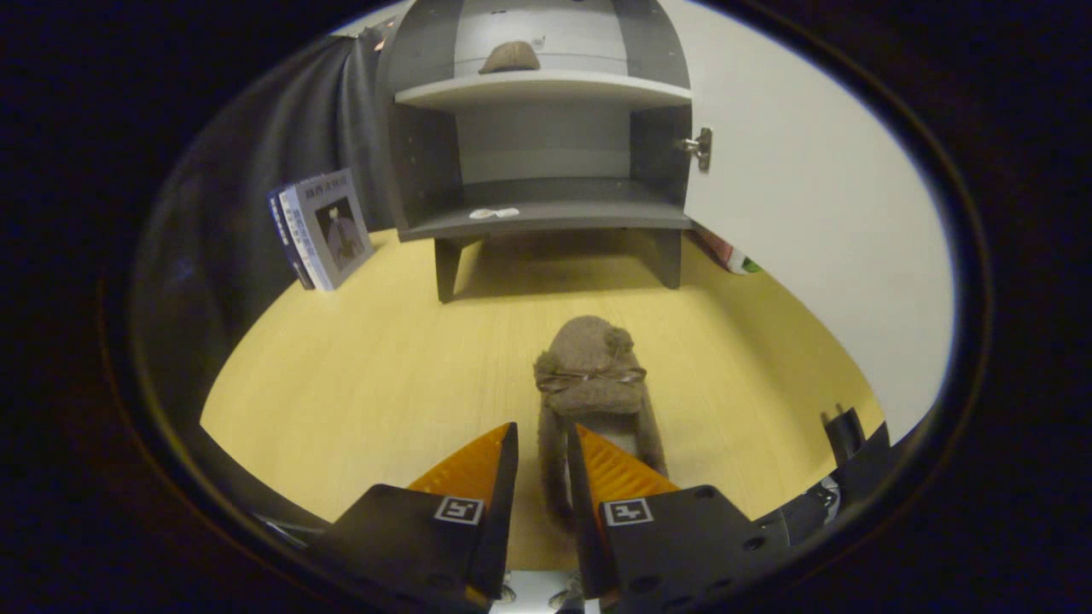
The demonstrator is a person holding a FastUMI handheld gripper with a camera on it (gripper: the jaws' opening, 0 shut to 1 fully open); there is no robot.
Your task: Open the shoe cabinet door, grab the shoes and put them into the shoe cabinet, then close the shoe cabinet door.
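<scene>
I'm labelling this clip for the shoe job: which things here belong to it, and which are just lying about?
Belong to the job:
claw, fingers closed on the brown shoe
second shoe on the upper shelf
shoe cabinet
open cabinet door

Just lying about:
books leaning left of the cabinet
colourful packet behind the door

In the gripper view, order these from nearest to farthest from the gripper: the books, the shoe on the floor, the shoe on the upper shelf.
From the gripper:
1. Shoe on the floor, its side wall between the fingers.
2. Books, beyond, left of the cabinet.
3. Shoe on the upper shelf, farthest.
</scene>
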